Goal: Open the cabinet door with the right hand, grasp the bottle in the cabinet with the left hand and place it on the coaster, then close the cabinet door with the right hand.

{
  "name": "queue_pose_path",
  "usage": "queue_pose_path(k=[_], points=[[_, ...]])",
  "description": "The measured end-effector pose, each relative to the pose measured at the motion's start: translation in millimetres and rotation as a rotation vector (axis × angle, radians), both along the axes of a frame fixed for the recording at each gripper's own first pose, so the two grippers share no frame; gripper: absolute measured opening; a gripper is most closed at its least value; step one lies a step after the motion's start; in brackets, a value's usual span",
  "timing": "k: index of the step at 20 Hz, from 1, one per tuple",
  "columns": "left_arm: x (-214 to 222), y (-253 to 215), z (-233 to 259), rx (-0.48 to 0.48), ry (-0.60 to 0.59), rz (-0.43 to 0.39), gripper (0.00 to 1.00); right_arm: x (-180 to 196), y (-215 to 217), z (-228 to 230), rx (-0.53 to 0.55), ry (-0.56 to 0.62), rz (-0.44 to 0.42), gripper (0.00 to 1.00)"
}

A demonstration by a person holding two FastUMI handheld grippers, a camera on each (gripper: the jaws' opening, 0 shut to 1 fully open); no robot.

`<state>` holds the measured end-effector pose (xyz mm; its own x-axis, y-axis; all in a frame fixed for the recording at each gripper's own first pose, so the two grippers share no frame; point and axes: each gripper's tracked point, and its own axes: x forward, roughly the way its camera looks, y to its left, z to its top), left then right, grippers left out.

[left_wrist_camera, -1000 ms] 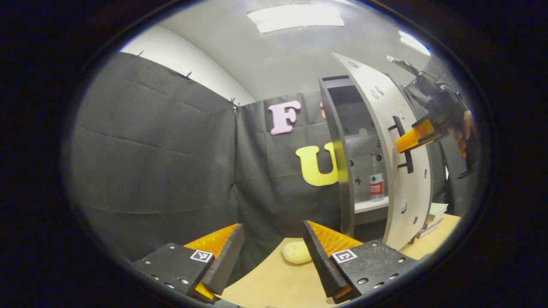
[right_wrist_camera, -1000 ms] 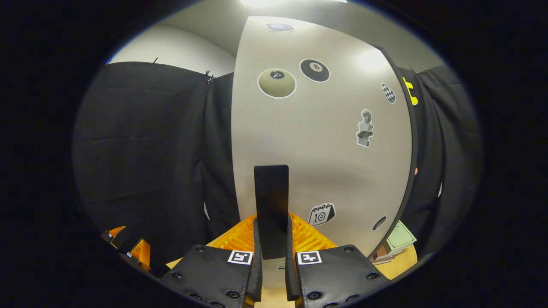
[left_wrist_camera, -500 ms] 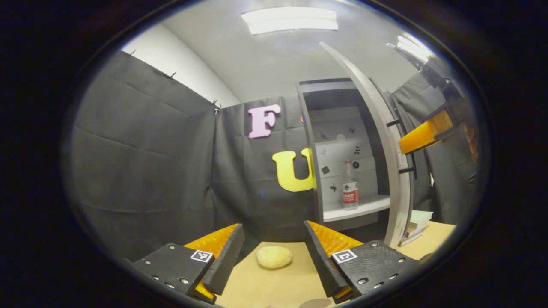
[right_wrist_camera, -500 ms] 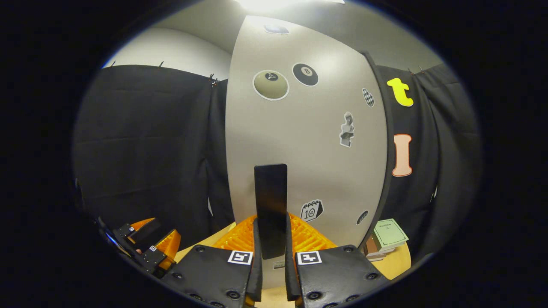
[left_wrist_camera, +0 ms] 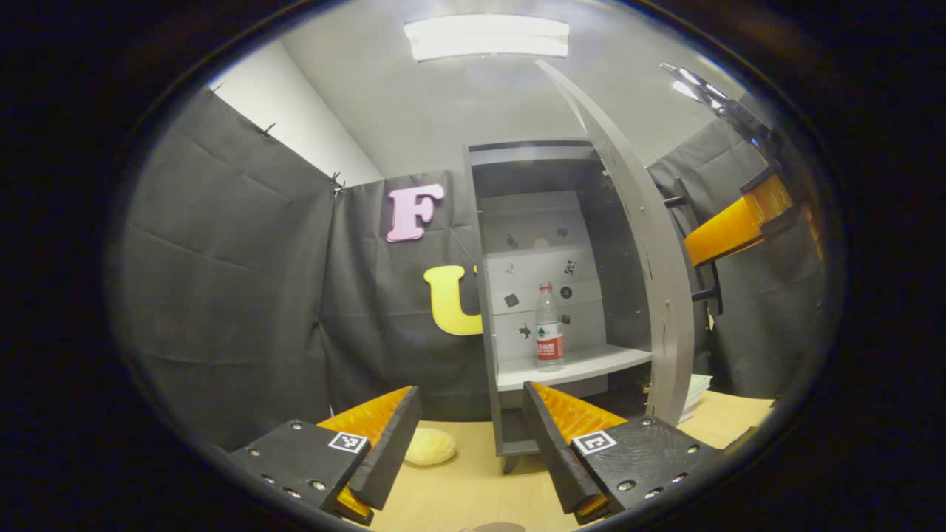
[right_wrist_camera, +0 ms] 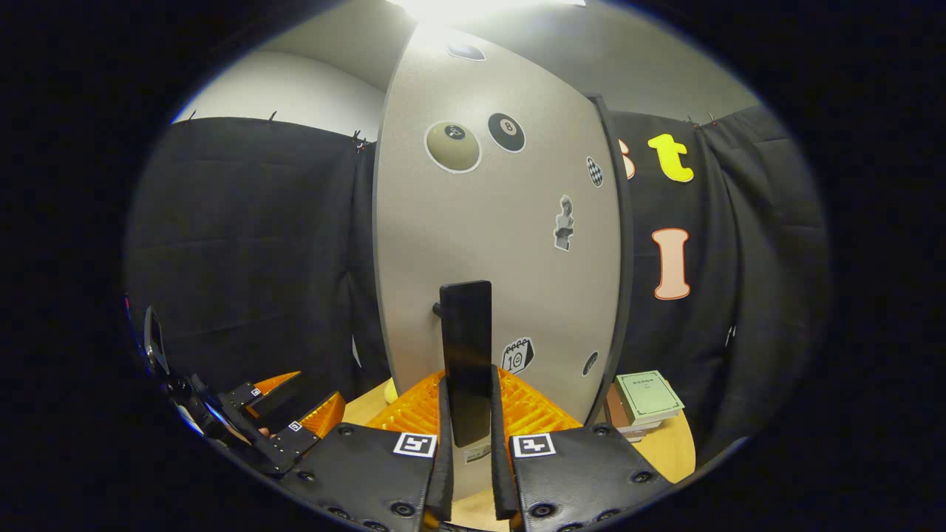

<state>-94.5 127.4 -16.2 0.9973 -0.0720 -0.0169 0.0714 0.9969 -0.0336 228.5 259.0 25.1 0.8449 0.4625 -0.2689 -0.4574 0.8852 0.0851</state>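
Standing upright on the pale shelf (left_wrist_camera: 573,366) of the opened cabinet (left_wrist_camera: 532,222), the clear bottle (left_wrist_camera: 548,326) is seen in the left gripper view, near the shelf's front edge and roughly midway along it. A red band label with a white-and-green mark is wrapped round its lower body; the writing on it is too small to be made out. Small dark stickers are scattered over the cabinet's back panel behind the bottle.

The cabinet door (right_wrist_camera: 495,244) is swung wide and is presented edge-on in the left gripper view. In the right gripper view its grey face is dotted with stickers: a black pool ball numbered 8, a pale ball beside it, a chequered oval, a statue bust and a calendar page marked 10. The door's black handle (right_wrist_camera: 465,355) is clamped between both fingers of the right gripper (right_wrist_camera: 467,451), whose jaws are closed tight on the bar.

The left gripper (left_wrist_camera: 469,436) is held low over the wooden table (left_wrist_camera: 473,488), its jaws spread apart with nothing between them, well short of the shelf. A pale, rounded object (left_wrist_camera: 430,446) lies on the table near its back edge, just left of the cabinet's foot; whether it is the coaster cannot be told. A stack of books (right_wrist_camera: 643,403), topped by a green cover with unreadable writing, rests on the table beyond the door.
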Motion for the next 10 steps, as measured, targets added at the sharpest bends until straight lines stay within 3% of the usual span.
queue_pose_path(k=[10], points=[[-7, -20, 3, 0.009, 0.003, -0.064, 0.85, -15, -40, 1, -0.003, -0.007, -0.061, 0.22]])
